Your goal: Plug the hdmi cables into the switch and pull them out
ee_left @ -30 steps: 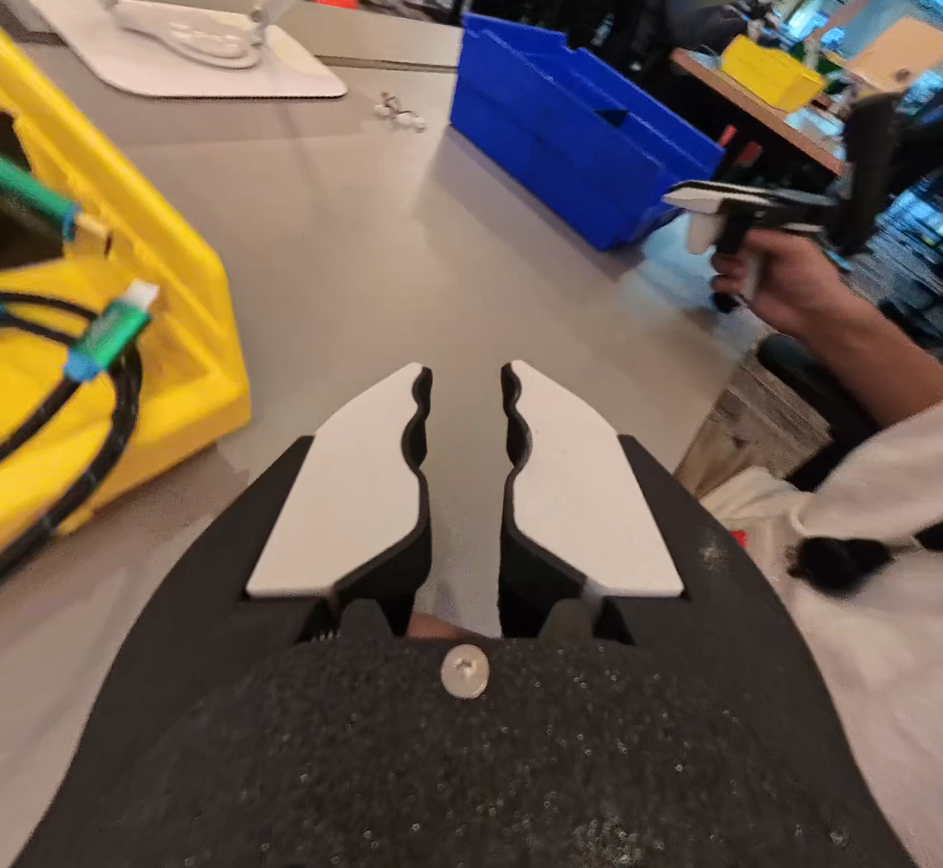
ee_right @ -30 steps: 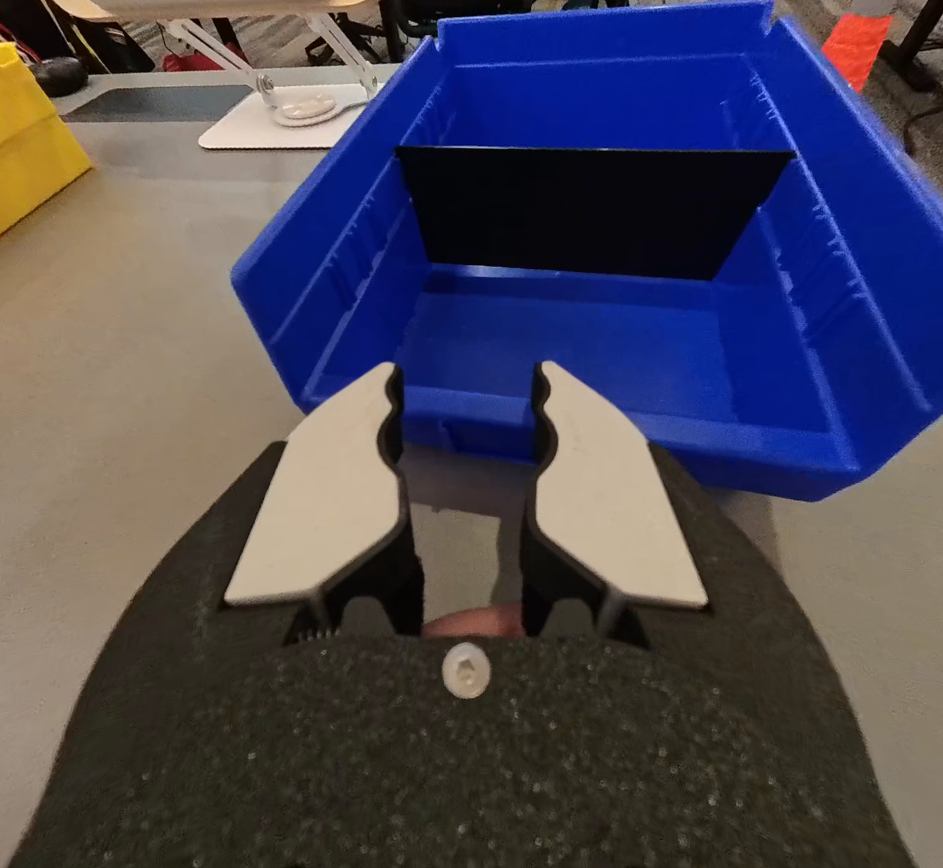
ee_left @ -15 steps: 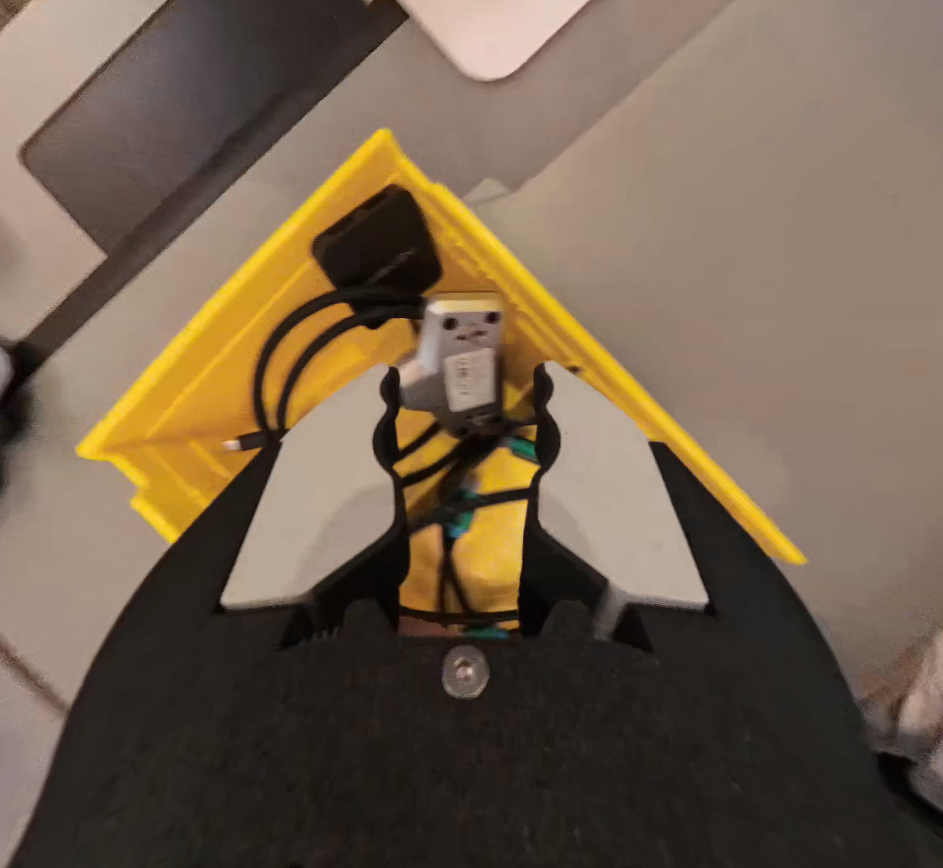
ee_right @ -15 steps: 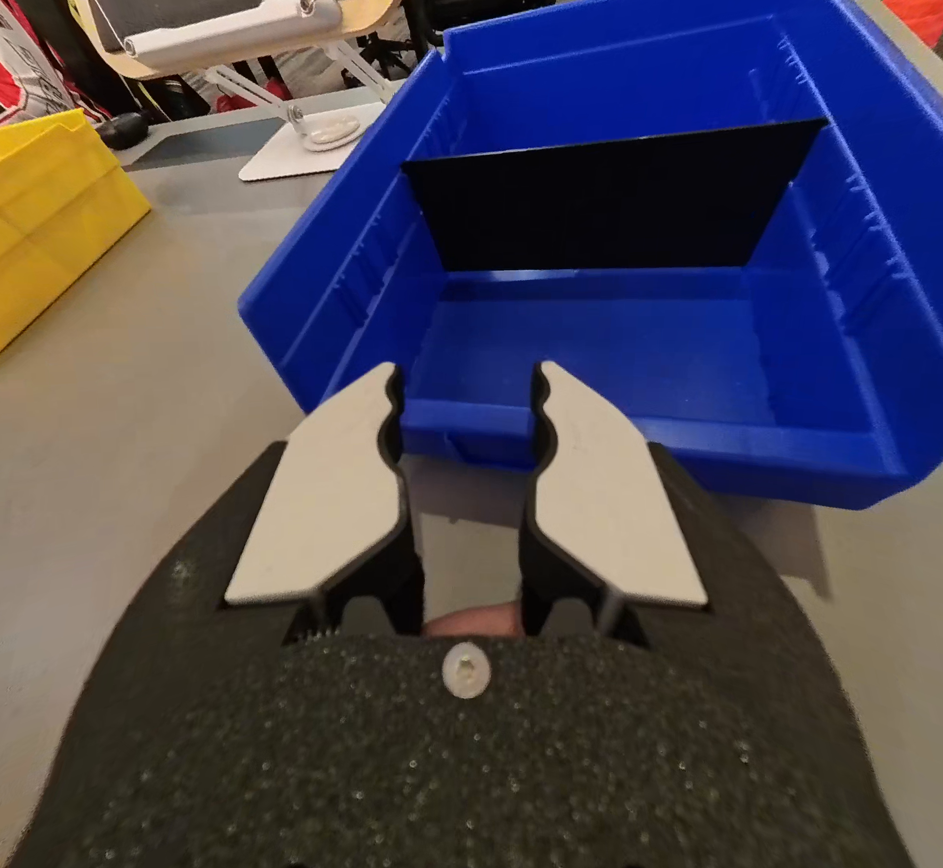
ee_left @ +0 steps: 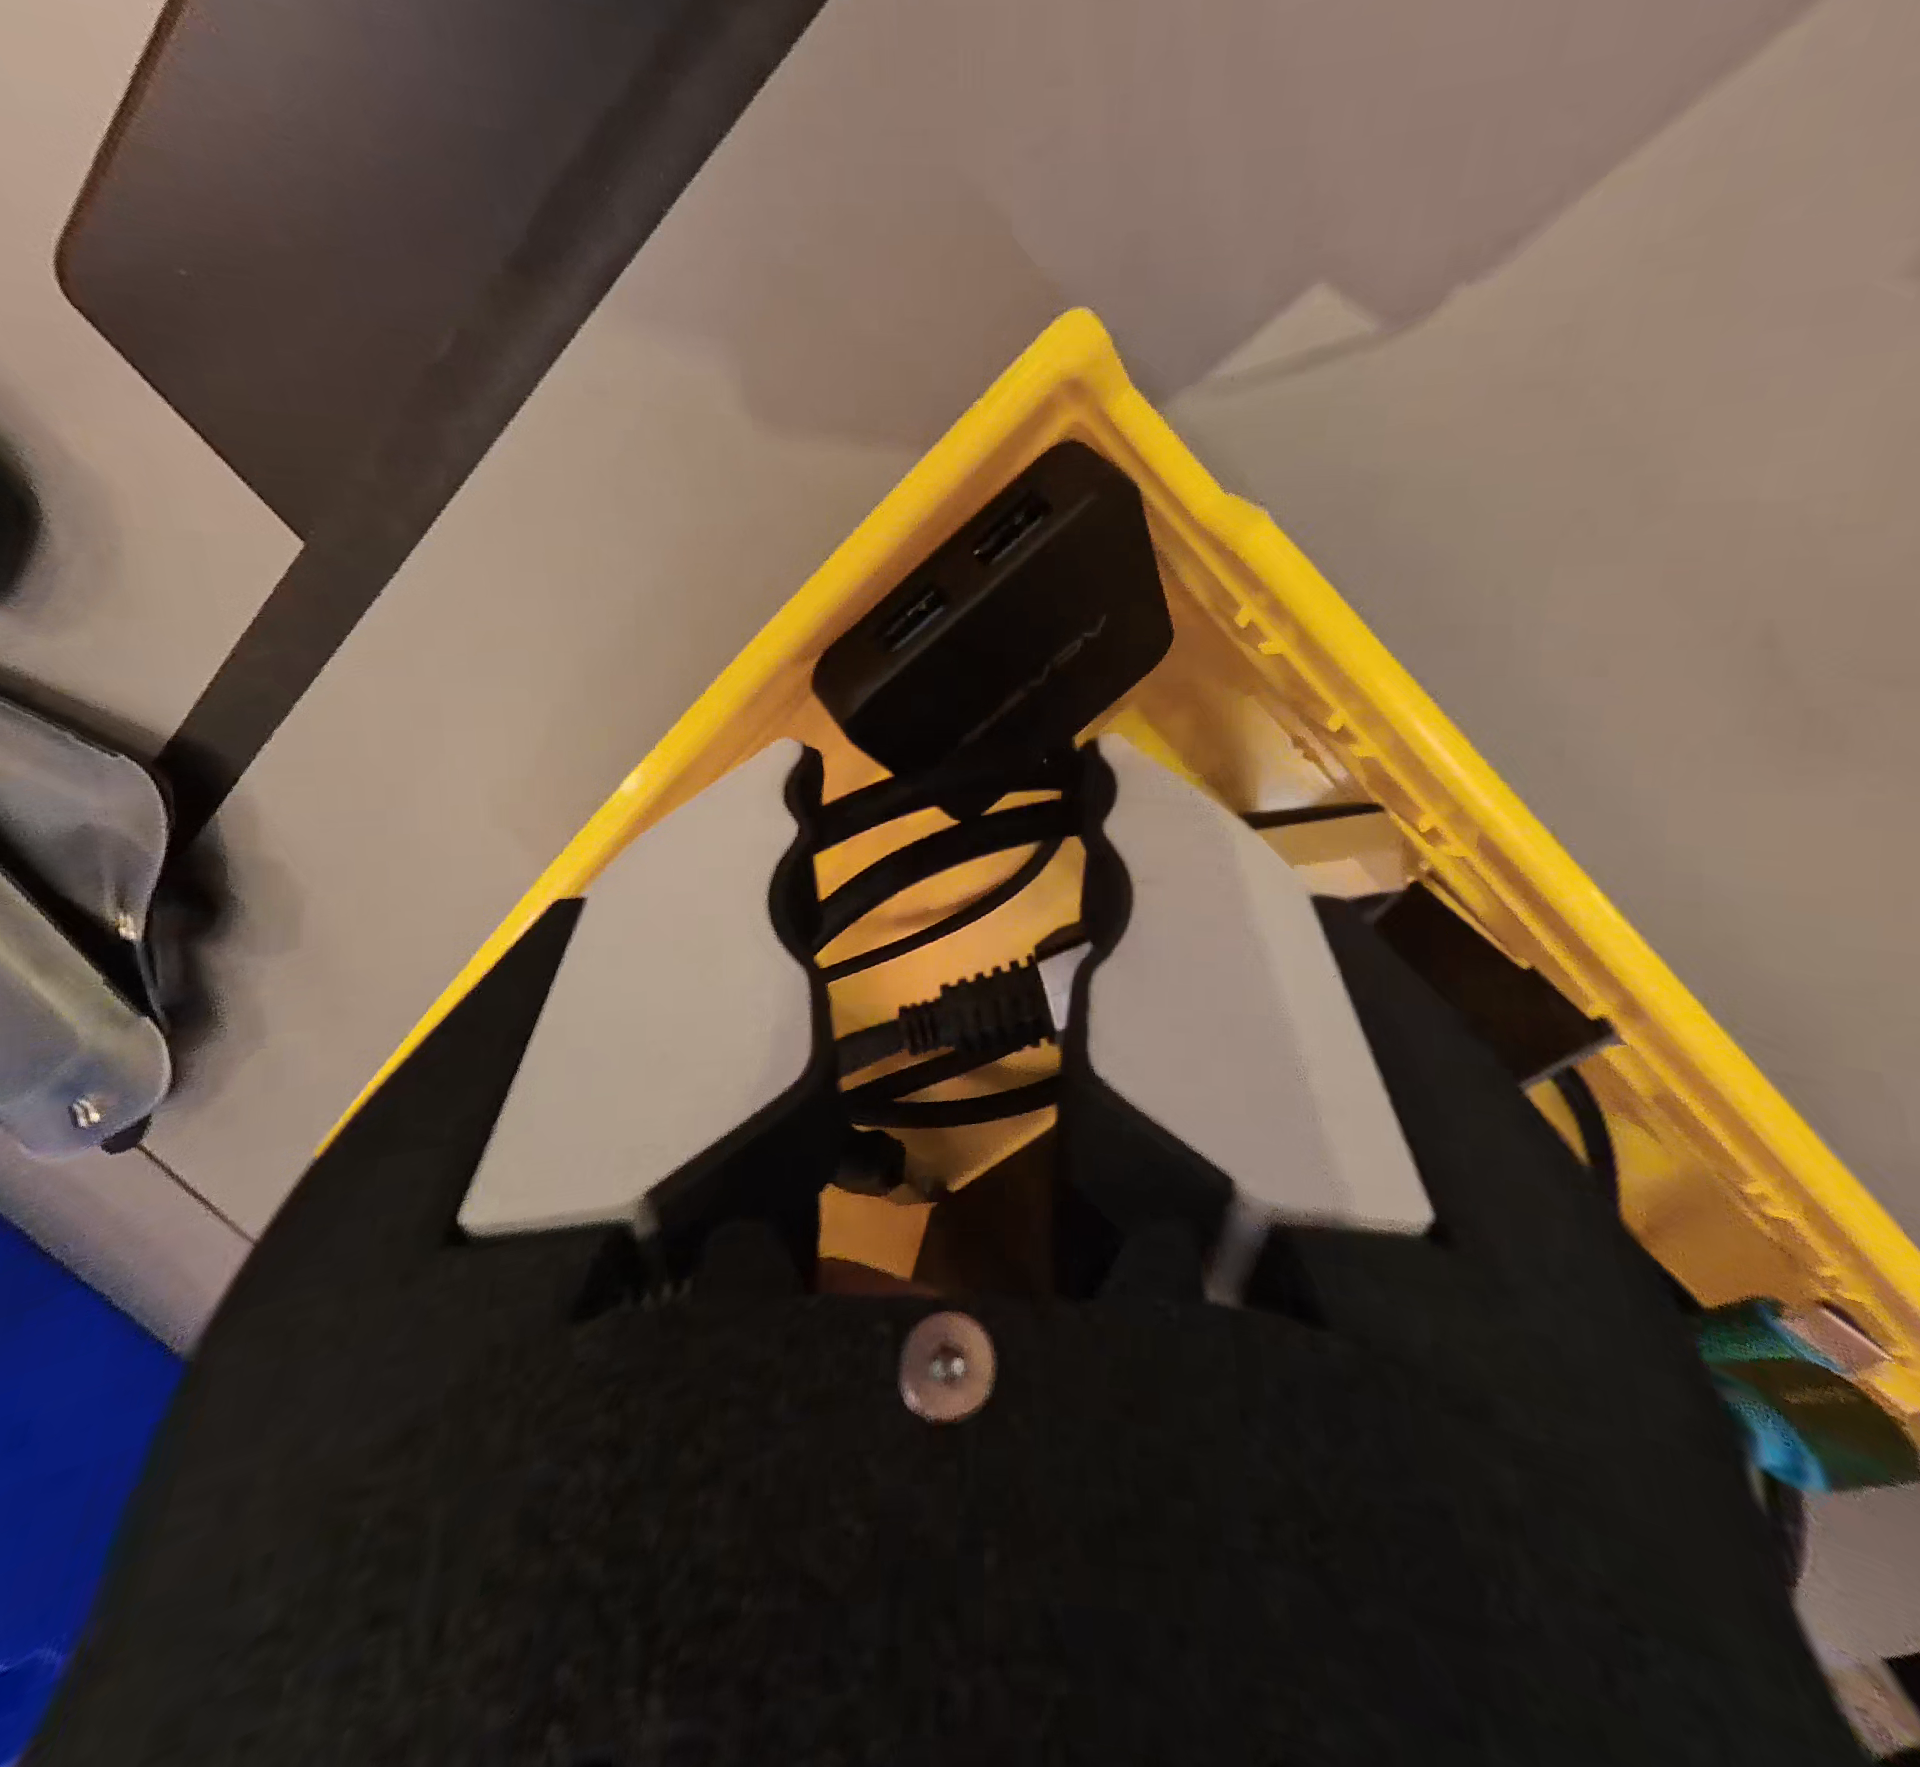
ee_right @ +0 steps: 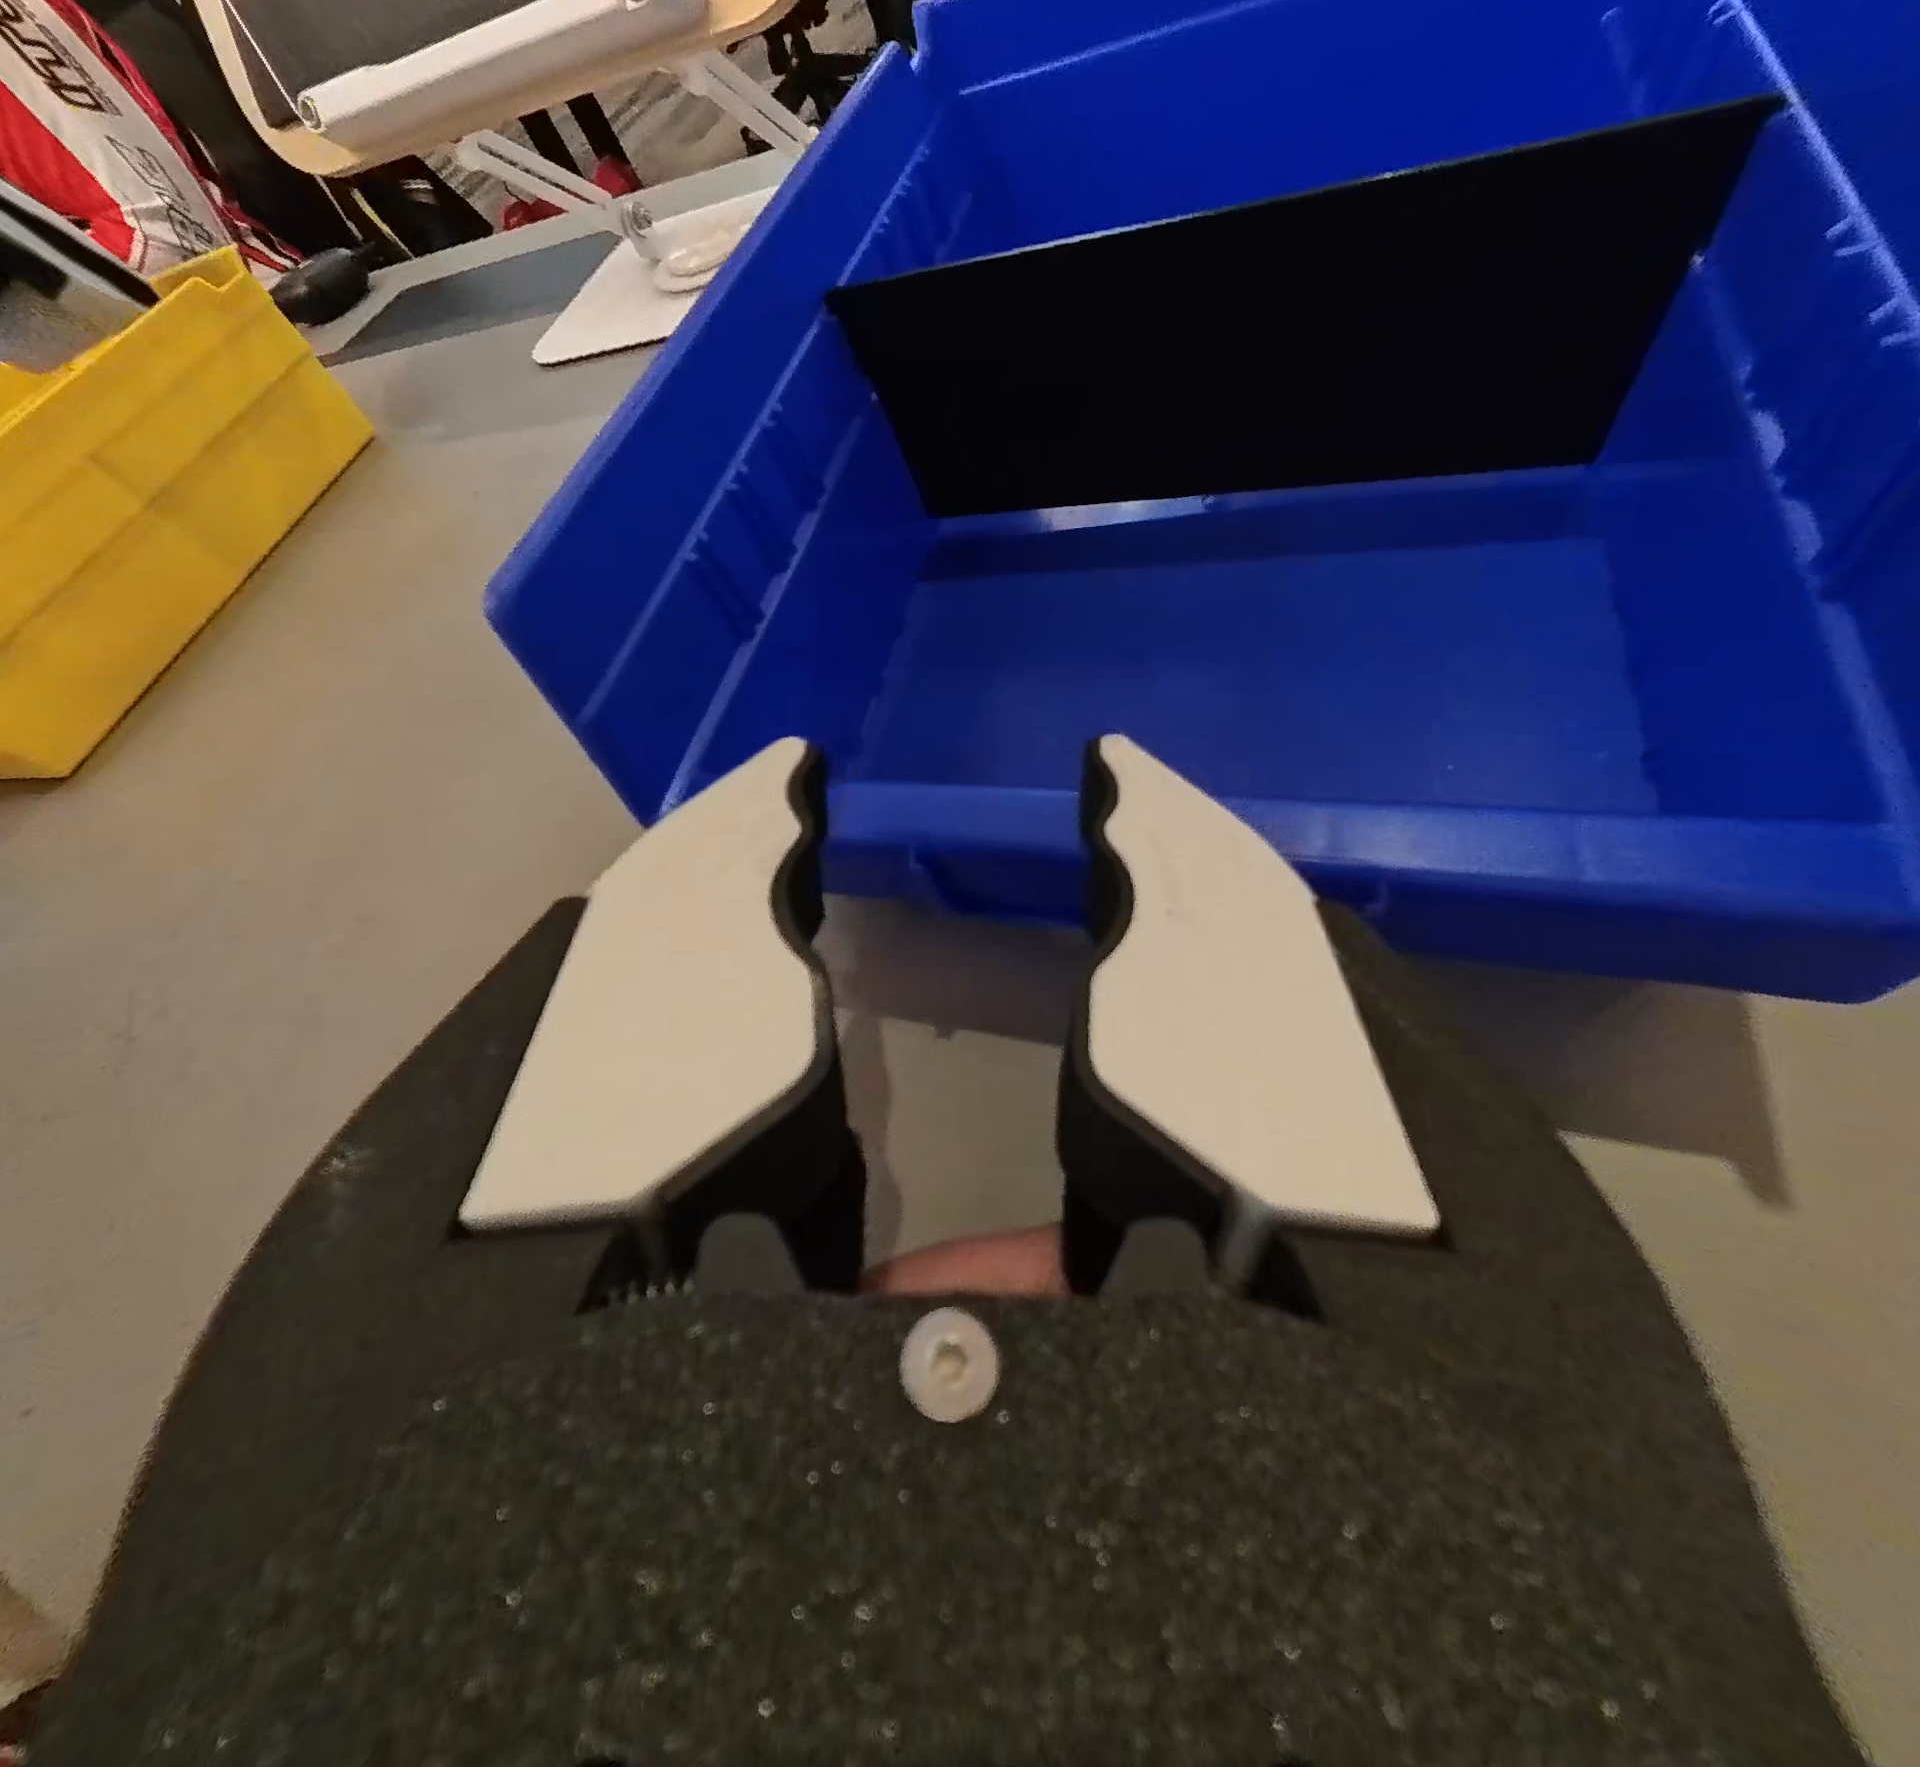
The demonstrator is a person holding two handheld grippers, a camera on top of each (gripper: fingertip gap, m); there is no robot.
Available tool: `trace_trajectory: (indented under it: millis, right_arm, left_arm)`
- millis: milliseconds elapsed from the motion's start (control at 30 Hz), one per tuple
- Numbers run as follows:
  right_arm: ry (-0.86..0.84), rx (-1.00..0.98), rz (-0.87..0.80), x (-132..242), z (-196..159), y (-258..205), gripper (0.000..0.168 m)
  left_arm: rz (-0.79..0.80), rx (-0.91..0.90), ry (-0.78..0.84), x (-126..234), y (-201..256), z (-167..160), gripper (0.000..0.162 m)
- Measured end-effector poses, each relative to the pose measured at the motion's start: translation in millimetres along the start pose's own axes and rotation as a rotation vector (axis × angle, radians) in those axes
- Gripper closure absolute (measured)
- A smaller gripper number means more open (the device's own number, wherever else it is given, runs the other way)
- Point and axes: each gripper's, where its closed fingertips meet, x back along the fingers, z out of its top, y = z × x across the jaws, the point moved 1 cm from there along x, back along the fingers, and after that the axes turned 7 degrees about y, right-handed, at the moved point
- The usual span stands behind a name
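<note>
Inside a yellow bin [ee_left: 1382, 730] on a grey table [ee_left: 1351, 190], the left gripper [ee_left: 940, 767] hangs over a black switch [ee_left: 997, 605], its fingers apart with nothing between them but coiled black cable [ee_left: 935, 844]. The switch lies in the bin's far corner, at 12 o'clock from the fingertips and just beyond them, two empty ports facing up along one edge. A ribbed black plug [ee_left: 977, 1016] lies in the gap lower down, toward 6 o'clock, and a green-and-blue connector [ee_left: 1808, 1405] shows at 4 o'clock against the bin wall (too blurred to say which kind of plug).

The right gripper [ee_right: 951, 761] waits over the table with fingers likewise spread and empty, the near lip of a blue bin [ee_right: 727, 574] at 12 o'clock, a black divider [ee_right: 1299, 315] standing across the bin; the yellow bin sits off at 10 o'clock.

The switch looks like a small, light, rigid plastic box, likely to skid or tip if pushed, so it is best pinched across its flat sides, clear of the ports. Its attached lead is limp and looped and may drag the coil along. Each cable should be taken by its stiff moulded plug body, never by the soft cord, since seating and pulling probably need firm, straight force.
</note>
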Motion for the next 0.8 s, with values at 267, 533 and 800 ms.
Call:
trace_trajectory:
  millis: [267, 533, 800]
  right_arm:
    - [-0.003, -0.031, 0.040, -3, 0, -5, 0.124]
    - [-0.004, -0.036, 0.046, -1, -1, -8, 0.126]
    - [-0.006, -0.048, 0.059, -2, -1, -10, 0.128]
  left_arm:
    - [-0.041, -0.192, -0.070, -7, -4, -5, 0.122]
    - [-0.092, -0.165, -0.042, -11, -9, -3, 0.154]
    - [-0.122, -0.048, 0.102, -6, -4, 0, 0.162]
